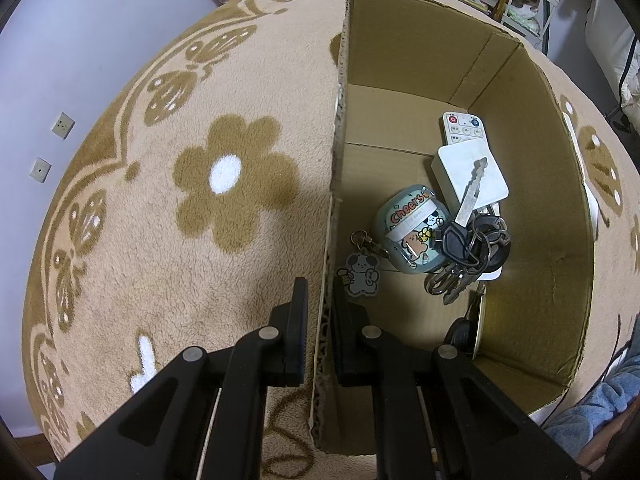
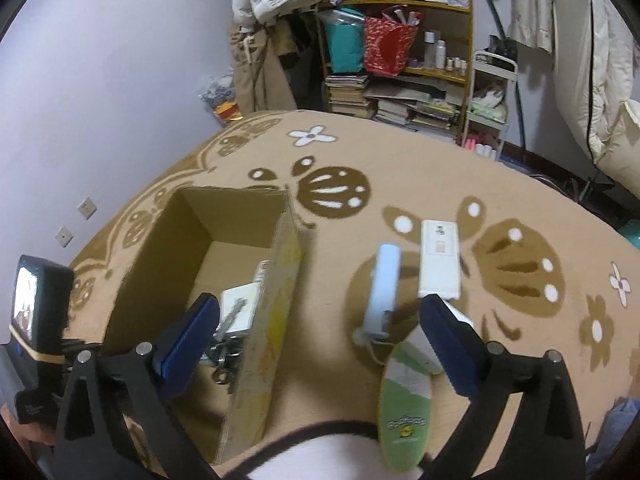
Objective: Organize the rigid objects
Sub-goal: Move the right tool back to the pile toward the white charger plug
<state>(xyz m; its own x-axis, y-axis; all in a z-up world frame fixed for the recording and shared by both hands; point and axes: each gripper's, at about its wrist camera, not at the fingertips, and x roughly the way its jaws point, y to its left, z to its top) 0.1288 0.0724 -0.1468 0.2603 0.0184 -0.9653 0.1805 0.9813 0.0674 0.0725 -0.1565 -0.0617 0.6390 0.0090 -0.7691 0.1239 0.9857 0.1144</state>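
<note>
A: While your left gripper [image 1: 320, 320] is clamped shut on the near wall of the cardboard box [image 1: 420, 52], the box stays steady. Inside it I see, from left to right, a dog charm [image 1: 358, 274], a teal case [image 1: 412, 232] with "Cheers" on it, a bunch of keys [image 1: 468, 240] and a white flat block [image 1: 472, 178], with a small remote [image 1: 464, 124] behind at about twelve o'clock.

B: And what can go wrong on this side?

A: If you pull or twist that wall, the cardboard can bend and the box can slide on the soft carpet [image 1: 160, 184]. This is my judgement only.

B: Now the right side?

A: Your right gripper [image 2: 320, 332] stands wide open and holds nothing. No earlier picture is here, so I speak only of how it stands. Its left finger [image 2: 188, 336] hangs over the box's inside, its right finger [image 2: 448, 344] over the carpet. Between the fingers, at about one o'clock, lies a pale blue stick-shaped device [image 2: 382, 288], apart from both pads. Just right of it, at two o'clock, lies a white remote [image 2: 438, 258], near the right fingertip. Something white is partly hidden behind that finger; I cannot tell what. A green oval board [image 2: 406, 404] lies at about five o'clock.

B: The risk here?

A: The things lie close together. If you come down wide, a finger can knock a neighbour or catch two at once. The picture is also blurred, so aim slowly.
</note>
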